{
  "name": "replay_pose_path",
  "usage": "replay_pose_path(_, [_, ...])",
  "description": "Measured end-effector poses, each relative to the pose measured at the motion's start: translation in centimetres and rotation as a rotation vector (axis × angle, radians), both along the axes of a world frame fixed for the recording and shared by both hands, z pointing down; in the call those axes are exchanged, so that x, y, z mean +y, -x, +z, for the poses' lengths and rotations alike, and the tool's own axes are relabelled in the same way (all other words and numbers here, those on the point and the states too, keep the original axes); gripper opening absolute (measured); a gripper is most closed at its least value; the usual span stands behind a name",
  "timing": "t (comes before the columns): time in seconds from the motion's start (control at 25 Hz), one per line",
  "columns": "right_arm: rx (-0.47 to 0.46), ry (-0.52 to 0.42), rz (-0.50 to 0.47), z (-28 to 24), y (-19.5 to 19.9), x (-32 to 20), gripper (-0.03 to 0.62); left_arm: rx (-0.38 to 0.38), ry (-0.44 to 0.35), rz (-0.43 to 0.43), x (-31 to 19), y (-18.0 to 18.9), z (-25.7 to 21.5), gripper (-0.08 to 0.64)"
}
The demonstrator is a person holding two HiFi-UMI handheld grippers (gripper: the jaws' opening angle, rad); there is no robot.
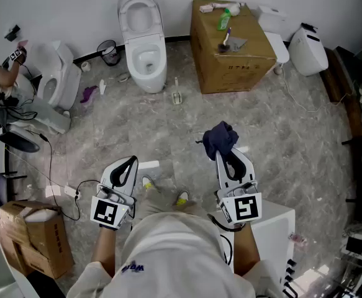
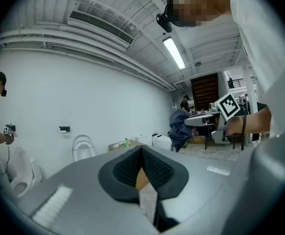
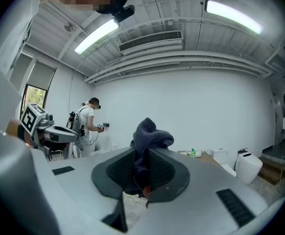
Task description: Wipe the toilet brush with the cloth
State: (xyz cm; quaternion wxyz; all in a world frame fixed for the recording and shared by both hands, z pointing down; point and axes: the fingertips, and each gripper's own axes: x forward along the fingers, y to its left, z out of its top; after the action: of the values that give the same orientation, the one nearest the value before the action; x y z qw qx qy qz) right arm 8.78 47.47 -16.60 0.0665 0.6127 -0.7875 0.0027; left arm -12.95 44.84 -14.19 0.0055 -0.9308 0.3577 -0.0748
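right gripper (image 1: pixel 229 162) jaws clamped on bunched dark-blue cloth (image 1: pixel 220 138), left gripper (image 1: pixel 126 166) jaws closed, empty; what looks like the white toilet brush (image 1: pixel 177 95) stands unheld on the floor at 12 o'clock beside the white toilet (image 1: pixel 144 62), so one-handed wiping could tip it or drag the cloth free.

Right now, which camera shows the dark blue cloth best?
The right gripper view: the cloth sits close at its centre, pinched between the right tongs. The head view shows a small bundle at their tip; the left gripper view shows it small, from the side.
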Motion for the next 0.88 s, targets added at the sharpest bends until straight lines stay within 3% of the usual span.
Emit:
replay_pose_path(0.24, [-0.027, -0.013, 0.022, 0.4, -1.4, 2.4, 0.061, -0.003, -0.007, 0.03, 1.7, -1.1, 1.2, -0.003])
replay_pose_path(0.4, [-0.064, -0.032, -0.028, -0.1, -1.0, 3.2, 0.061, 0.015, -0.008, 0.092, 2.4, -2.7, 1.0, -0.003])
replay_pose_path(0.72, [0.039, -0.034, -0.044, 0.0, -1.3, 4.3, 0.061, -0.027, -0.023, 0.096, 2.5, -4.1, 0.6, -0.003])
replay_pose_path(0.88, [0.023, -0.012, -0.056, 1.0, -1.6, 4.5, 0.061, -0.013, -0.01, 0.077, 2.3, -3.9, 0.1, -0.003])
